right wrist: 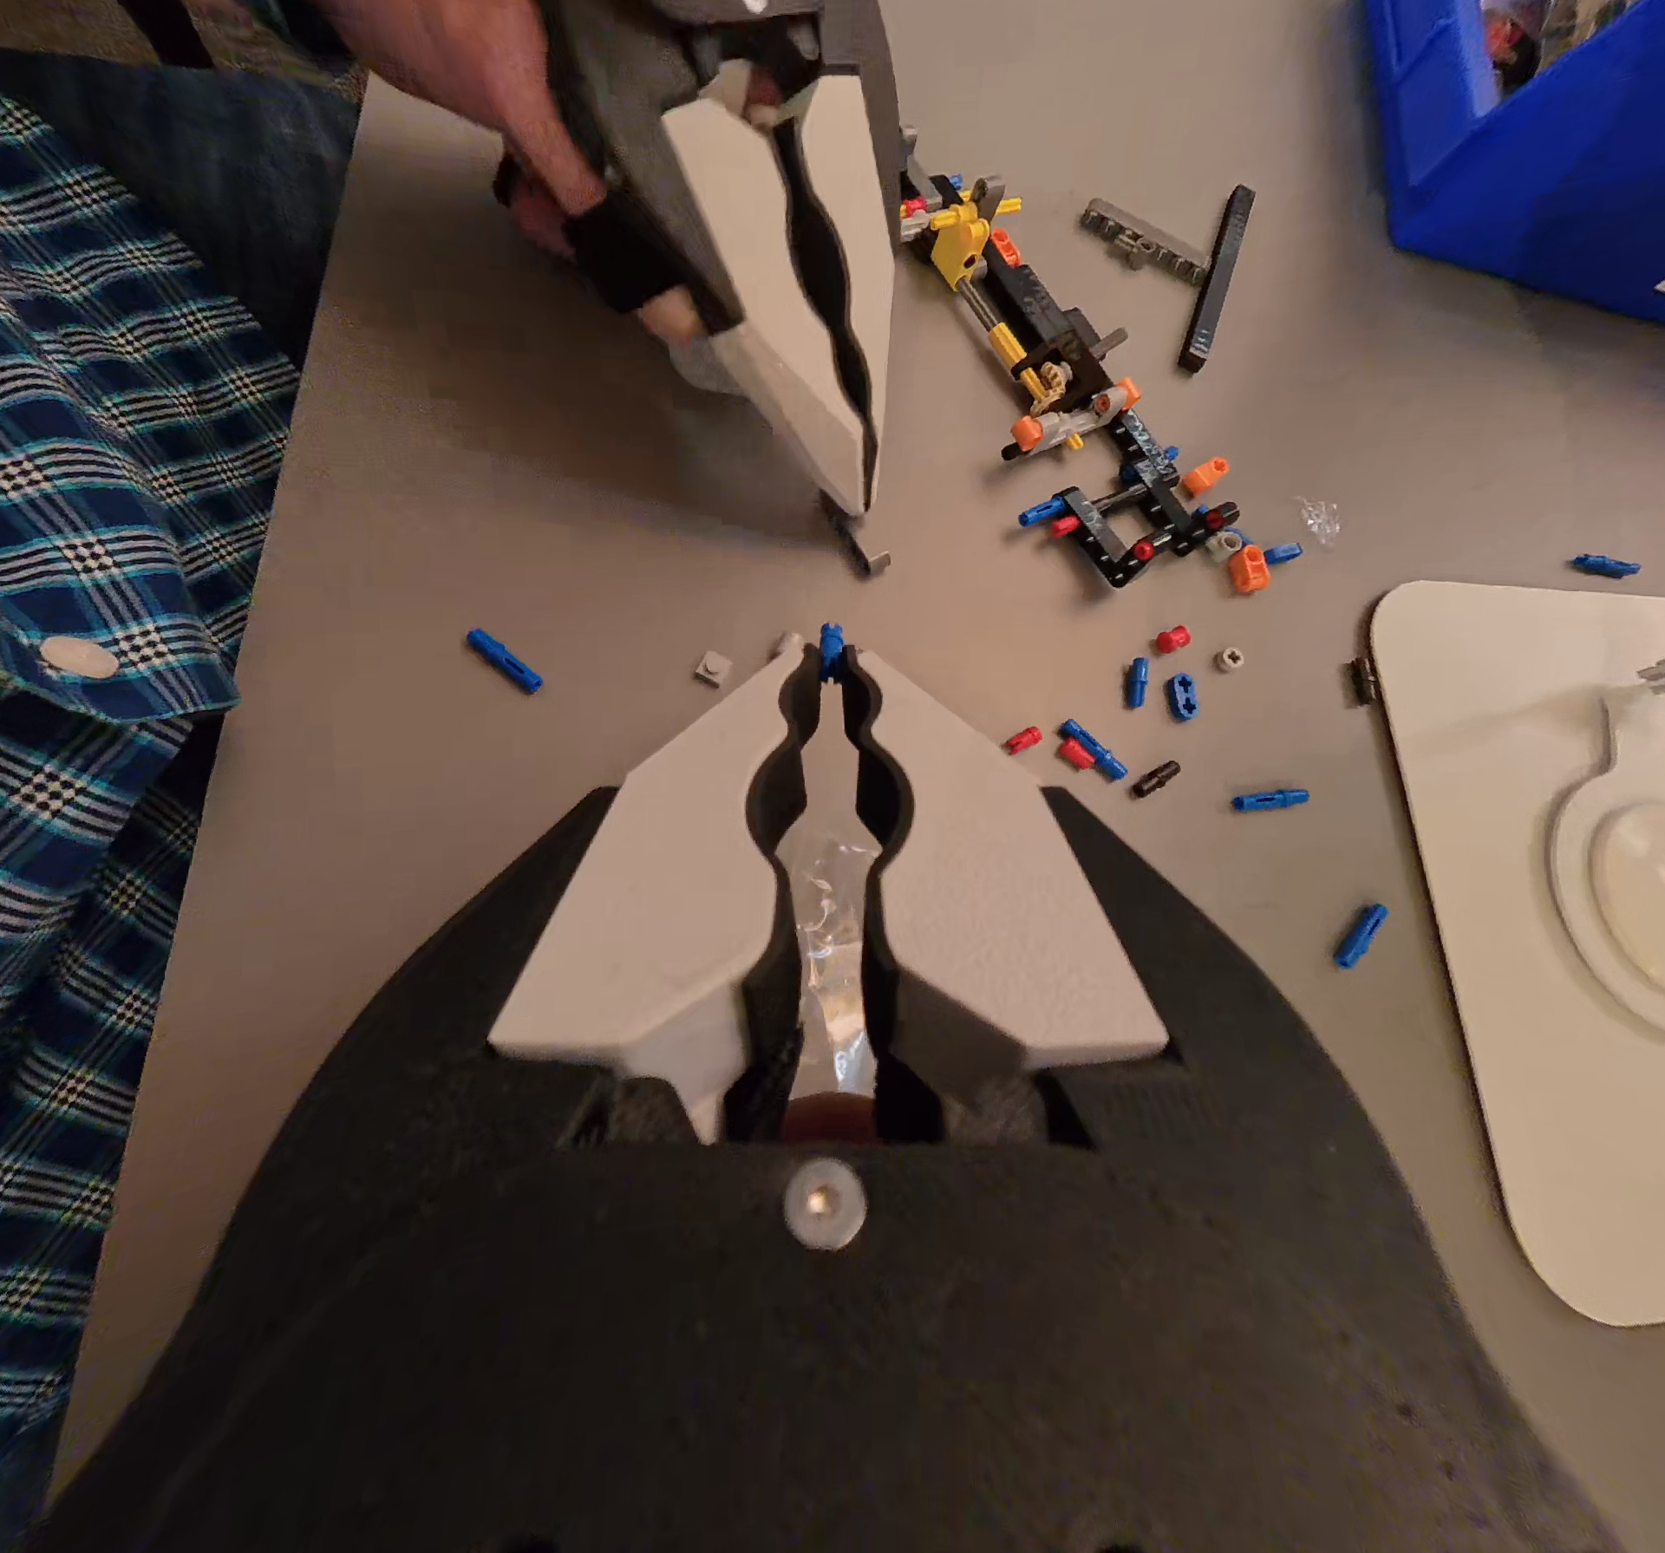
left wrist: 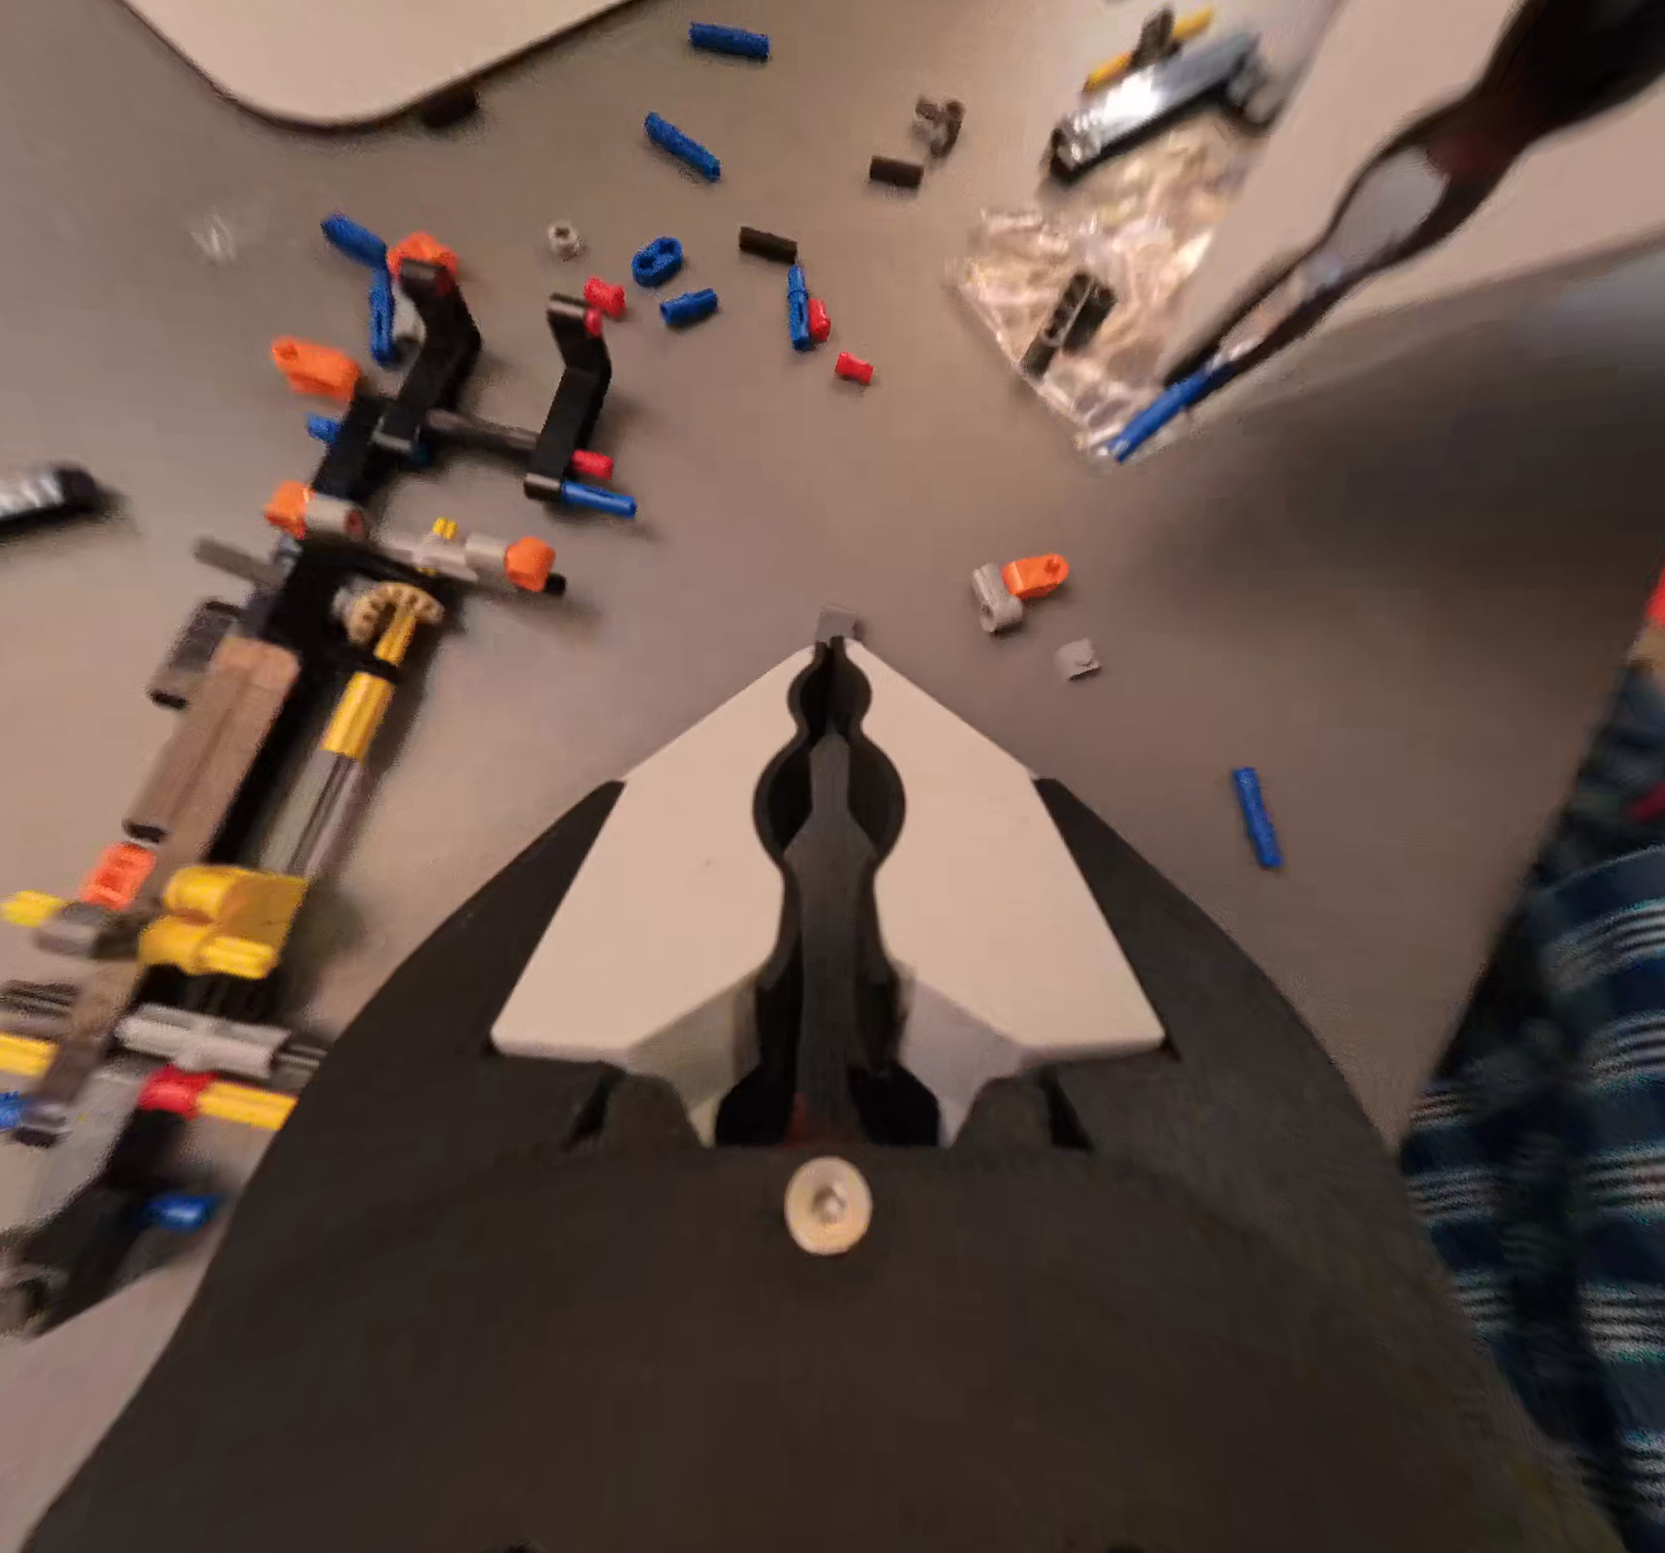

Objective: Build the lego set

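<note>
My right gripper (right wrist: 833,654) pinches a small blue pin (right wrist: 831,649) at the very tips, and the pin stands out just past my fingers over the grey table (right wrist: 577,447). In the left wrist view the same gripper comes in from the far right with the blue pin (left wrist: 1162,411) at its tip, just above a clear plastic bag (left wrist: 1081,284) of spare parts.

My left gripper (left wrist: 833,645) is clenched on a small grey piece (left wrist: 838,622), held at the tips; in the right wrist view a thin dark bit with a grey end (right wrist: 865,555) hangs below those fingers, close to the table. A hand (right wrist: 468,41) grips that tool's handle, and a blue checked sleeve (right wrist: 117,393) fills the left side.

The half-built model (right wrist: 1081,393), black beams with yellow, orange and grey parts, lies on the table to the far right of my right gripper, well apart from both tools. In the left wrist view the model (left wrist: 297,636) stretches along the left side. Loose blue pins (right wrist: 504,660), red pins (right wrist: 1171,639) and a small grey plate (right wrist: 714,666) lie scattered near my tips. A blue bin (right wrist: 1532,158) sits at the far right corner, and a white board (right wrist: 1514,879) lies on the near right.
</note>
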The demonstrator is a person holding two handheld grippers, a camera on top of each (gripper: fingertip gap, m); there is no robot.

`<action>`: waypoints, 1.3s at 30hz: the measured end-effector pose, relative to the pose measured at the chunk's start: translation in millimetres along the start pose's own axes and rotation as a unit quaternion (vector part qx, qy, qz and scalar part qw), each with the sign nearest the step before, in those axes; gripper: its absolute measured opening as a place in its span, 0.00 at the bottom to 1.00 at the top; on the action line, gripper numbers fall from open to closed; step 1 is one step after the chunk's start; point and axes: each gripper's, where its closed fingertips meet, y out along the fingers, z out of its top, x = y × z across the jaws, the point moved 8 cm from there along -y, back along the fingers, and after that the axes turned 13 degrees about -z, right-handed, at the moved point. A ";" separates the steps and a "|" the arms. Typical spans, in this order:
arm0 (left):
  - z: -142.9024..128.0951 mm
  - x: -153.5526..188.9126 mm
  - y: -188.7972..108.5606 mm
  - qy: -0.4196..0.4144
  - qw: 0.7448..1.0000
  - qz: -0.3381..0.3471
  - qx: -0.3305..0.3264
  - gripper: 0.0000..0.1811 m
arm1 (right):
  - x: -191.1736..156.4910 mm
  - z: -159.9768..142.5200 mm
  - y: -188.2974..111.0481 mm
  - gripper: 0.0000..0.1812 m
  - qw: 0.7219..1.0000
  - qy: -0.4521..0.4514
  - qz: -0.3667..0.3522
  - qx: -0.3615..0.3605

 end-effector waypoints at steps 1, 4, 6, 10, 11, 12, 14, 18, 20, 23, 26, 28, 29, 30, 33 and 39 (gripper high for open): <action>-0.2 -4.7 -1.8 -0.041 0.999 -0.019 0.016 0.00 | 0.3 -0.2 0.1 0.01 1.000 0.001 0.001 0.000; -4.4 -18.1 -4.8 -0.118 0.992 -0.040 0.020 0.00 | 1.0 0.5 0.8 0.01 1.000 0.001 0.002 0.002; -4.1 -21.7 -6.2 -0.114 0.993 -0.031 0.016 0.00 | 1.3 1.1 1.1 0.01 1.000 0.001 0.002 0.003; 9.0 -9.3 -17.0 -0.039 0.997 -0.035 0.056 0.03 | 1.9 0.5 0.3 0.01 1.000 0.003 0.001 0.005; 9.7 -6.1 -20.0 -0.014 0.998 -0.020 0.051 0.04 | 2.0 -0.1 0.0 0.01 1.000 0.004 0.001 0.005; 7.7 -3.4 -21.2 0.011 0.999 -0.001 0.033 0.06 | 1.9 -0.6 0.0 0.01 1.000 0.004 0.001 0.005; 0.3 2.1 -19.2 0.056 0.998 0.029 -0.002 0.06 | 1.4 -1.2 0.5 0.01 1.000 0.005 0.002 0.006; -8.2 7.1 -10.5 0.100 0.993 0.054 -0.035 0.05 | 0.2 -0.3 1.7 0.01 1.000 0.003 0.003 0.007; -7.5 7.1 -9.0 0.104 0.992 0.057 -0.036 0.03 | 0.0 0.3 1.0 0.01 1.000 0.002 0.002 0.008; -6.3 8.2 -8.5 0.081 0.995 0.035 -0.034 0.03 | 0.6 -0.6 -0.6 0.01 1.000 0.004 0.000 0.008; -4.0 10.8 -9.6 -0.010 0.999 -0.046 -0.001 0.03 | 0.5 -1.4 -1.4 0.01 1.000 0.004 0.000 0.007; -7.4 9.4 -8.2 -0.102 0.988 -0.120 0.005 0.03 | 0.0 -1.1 -1.6 0.01 1.000 0.004 0.001 0.008; -11.1 4.0 -7.2 -0.122 0.986 -0.112 0.001 0.03 | -0.2 -1.0 -1.6 0.01 1.000 0.004 0.002 0.008; -13.8 -0.7 -7.2 -0.120 0.988 -0.094 0.000 0.02 | -0.2 -0.9 -1.5 0.01 1.000 0.003 0.002 0.008; -12.5 -4.7 -7.9 -0.099 0.993 -0.057 0.001 0.07 | 0.7 -1.6 -1.5 0.01 1.000 0.004 0.002 0.007; -8.0 2.4 -13.8 -0.015 1.000 0.002 0.002 0.12 | 1.2 -2.3 2.8 0.01 1.000 0.003 0.007 0.004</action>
